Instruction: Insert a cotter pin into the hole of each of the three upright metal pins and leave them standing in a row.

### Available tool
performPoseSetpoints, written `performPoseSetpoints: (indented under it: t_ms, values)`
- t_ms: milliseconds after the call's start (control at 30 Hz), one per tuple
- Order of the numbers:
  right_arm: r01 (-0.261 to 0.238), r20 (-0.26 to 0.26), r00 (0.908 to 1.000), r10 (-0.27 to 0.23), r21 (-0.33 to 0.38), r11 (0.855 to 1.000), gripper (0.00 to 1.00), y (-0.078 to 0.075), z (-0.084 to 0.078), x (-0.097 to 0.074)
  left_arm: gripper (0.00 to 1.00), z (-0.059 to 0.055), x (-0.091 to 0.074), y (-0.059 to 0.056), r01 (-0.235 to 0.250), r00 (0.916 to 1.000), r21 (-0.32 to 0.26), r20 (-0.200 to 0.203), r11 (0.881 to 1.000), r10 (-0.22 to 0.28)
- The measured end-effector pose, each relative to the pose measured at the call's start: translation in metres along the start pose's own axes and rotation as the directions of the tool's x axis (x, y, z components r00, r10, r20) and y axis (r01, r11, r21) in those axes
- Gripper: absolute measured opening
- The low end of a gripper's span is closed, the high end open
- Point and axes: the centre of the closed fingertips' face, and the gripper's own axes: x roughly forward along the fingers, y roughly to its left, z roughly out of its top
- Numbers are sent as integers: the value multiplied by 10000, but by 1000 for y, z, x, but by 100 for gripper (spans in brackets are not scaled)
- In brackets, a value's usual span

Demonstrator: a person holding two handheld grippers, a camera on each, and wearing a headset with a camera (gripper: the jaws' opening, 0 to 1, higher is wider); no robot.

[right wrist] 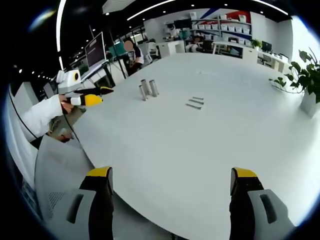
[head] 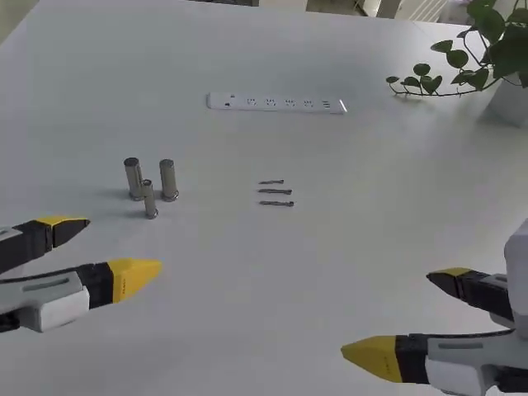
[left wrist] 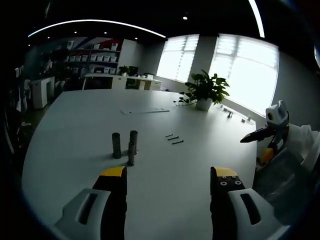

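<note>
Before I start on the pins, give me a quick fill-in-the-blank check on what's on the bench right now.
1. The three metal pins stand ____ in a tight cluster, not yet in a row.
2. ____ cotter pins lie flat on the table, apart from the metal pins.
3. The left gripper and the right gripper both have their jaws ____, holding nothing.
Missing words: upright; three; open.

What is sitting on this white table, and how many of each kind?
Upright metal pins: 3
Cotter pins: 3
Power strip: 1
Potted plant: 1
Total: 8
</note>
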Motion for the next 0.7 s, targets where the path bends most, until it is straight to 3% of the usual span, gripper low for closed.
performPoseSetpoints:
  t_ms: [133, 333, 700]
  values:
    - [4, -62, 10000, -4, 114, 9999, 96, -1, -3, 1, 61, 10, 9, 12, -171, 9997, 241, 150, 9996, 168]
    - [49, -151, 9999, -45, 219, 9997, 96, -3, -5, 2, 49, 18, 26, 31, -401, 9992, 899, 27, 9951, 400]
    - [136, -360, 9993, -125, 295, 9995, 96, -7, -5, 4, 31, 19, 61, 60, -488, 9982, 1285, -290, 9905, 530]
